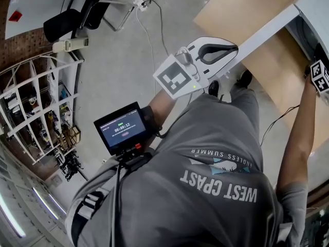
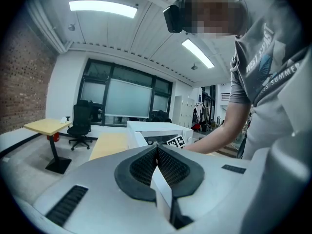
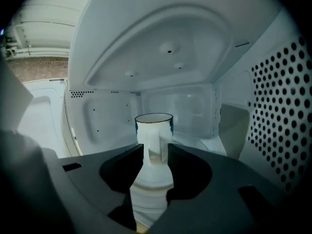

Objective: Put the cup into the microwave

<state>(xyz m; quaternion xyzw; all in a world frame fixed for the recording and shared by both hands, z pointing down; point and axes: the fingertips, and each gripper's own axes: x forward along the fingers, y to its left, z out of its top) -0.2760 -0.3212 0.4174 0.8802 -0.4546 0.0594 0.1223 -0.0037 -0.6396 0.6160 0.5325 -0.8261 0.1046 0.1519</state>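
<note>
A white cup point(image 3: 153, 130) with a dark rim stands upright on the floor of the white microwave point(image 3: 107, 116), its handle turned toward me. My right gripper point(image 3: 155, 152) reaches into the oven; its jaws stand a little apart on either side of the handle, with a thin gap on the left. In the head view only that gripper's marker cube point(image 1: 320, 76) shows, at the microwave point(image 1: 313, 9). My left gripper point(image 2: 157, 147) is held in the air away from the oven, its jaws pressed together with nothing in them; it shows also as the left gripper point(image 1: 234, 49) in the head view.
The microwave point(image 2: 156, 130) stands on a light wooden table point(image 1: 241, 14). A perforated wall point(image 3: 282, 106) lines the oven's right side. A black office chair point(image 1: 77, 14), white shelving point(image 1: 36, 112) and a floor cable point(image 1: 149, 30) lie to the left. A small screen point(image 1: 123, 127) hangs at the person's chest.
</note>
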